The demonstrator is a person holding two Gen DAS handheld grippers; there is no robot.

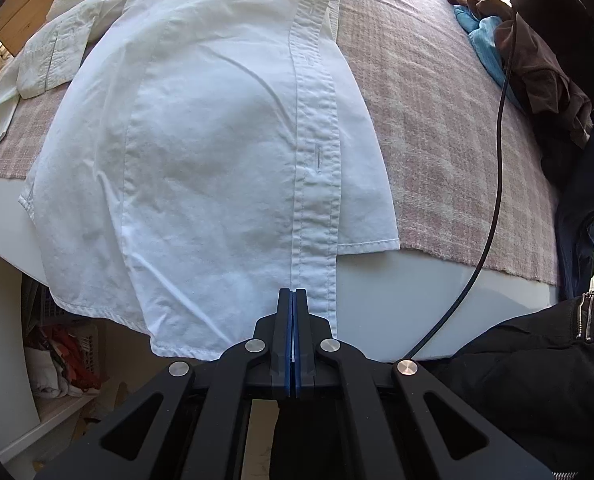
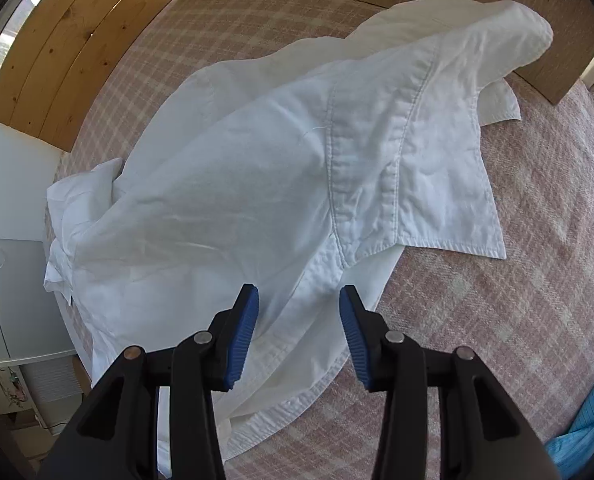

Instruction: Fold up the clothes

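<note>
At the bench edge, your left hand-held gripper [image 1: 293, 294] pinches the white shirt [image 1: 217, 152] by its button placket hem. Your right hand-held gripper [image 2: 299, 300] hangs wide above the shirt's lower hem, gripping nothing.

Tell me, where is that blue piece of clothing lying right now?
The blue garment lies at the far right of the left wrist view, on the pink checked blanket beside a brown garment. It also peeks into the right wrist view's bottom right corner.

no readable text, labels or numbers
</note>
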